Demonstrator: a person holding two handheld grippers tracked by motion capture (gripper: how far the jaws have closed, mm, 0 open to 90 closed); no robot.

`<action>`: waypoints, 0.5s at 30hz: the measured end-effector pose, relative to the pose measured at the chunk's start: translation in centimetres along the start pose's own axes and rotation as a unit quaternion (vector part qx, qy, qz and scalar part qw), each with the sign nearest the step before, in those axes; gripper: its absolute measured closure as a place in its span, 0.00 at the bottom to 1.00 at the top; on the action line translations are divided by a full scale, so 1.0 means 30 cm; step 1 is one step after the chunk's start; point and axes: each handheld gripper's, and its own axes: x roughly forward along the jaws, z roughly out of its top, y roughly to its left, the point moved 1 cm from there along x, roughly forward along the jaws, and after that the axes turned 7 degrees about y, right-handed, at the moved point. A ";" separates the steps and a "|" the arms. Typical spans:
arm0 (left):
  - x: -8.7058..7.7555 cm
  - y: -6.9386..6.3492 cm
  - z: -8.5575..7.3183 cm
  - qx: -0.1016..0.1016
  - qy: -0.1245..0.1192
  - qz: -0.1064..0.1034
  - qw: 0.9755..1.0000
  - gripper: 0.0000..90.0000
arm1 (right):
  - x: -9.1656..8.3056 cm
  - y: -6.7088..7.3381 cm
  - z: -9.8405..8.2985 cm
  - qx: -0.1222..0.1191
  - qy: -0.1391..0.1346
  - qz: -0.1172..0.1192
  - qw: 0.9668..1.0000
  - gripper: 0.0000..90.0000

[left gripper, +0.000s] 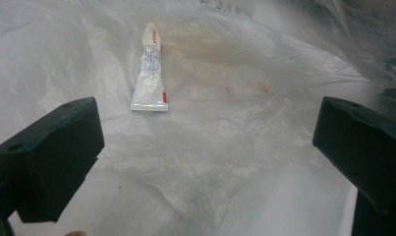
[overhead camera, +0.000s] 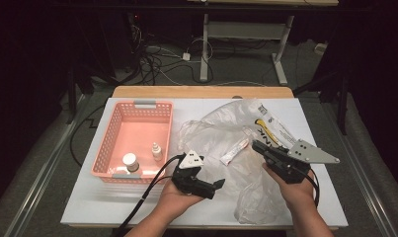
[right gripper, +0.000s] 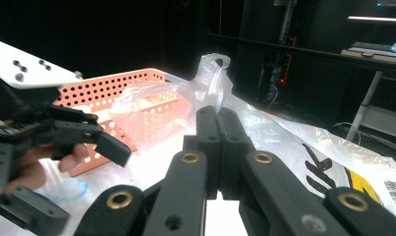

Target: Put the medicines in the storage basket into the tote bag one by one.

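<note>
While the right hand-held gripper (overhead camera: 259, 146) pinches the plastic bag (overhead camera: 221, 133) closed-jawed, the tube (left gripper: 150, 73) lies on that bag straight ahead of the wide-open, empty left hand-held gripper (left gripper: 205, 147), lengthwise along its reach.

The left gripper (overhead camera: 219, 184) sits low at the near middle, held in the left hand (overhead camera: 179, 197), pointing right, jaws spread wide with nothing between them. The right gripper (overhead camera: 256, 145), in the right hand (overhead camera: 295, 190), points far-left, jaws pressed together.

The right gripper (right gripper: 217, 123) has its jaws pressed together on clear plastic bag (right gripper: 212, 81); beyond, a pink basket (right gripper: 117, 86) and the left gripper (right gripper: 58, 167).
</note>
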 end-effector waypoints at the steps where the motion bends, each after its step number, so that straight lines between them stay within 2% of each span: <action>1: -0.012 0.000 -0.001 0.001 -0.001 0.002 1.000 0.00 | 0.000 0.001 0.000 0.002 0.000 0.000 1.000 1.00; 10: -0.106 0.037 -0.033 -0.004 -0.005 0.021 1.000 0.00 | 0.001 0.002 0.000 0.001 0.001 -0.001 1.000 1.00; 15: -0.149 0.074 -0.058 -0.013 -0.002 0.036 0.999 0.00 | 0.001 0.003 -0.001 0.002 0.002 -0.002 1.000 1.00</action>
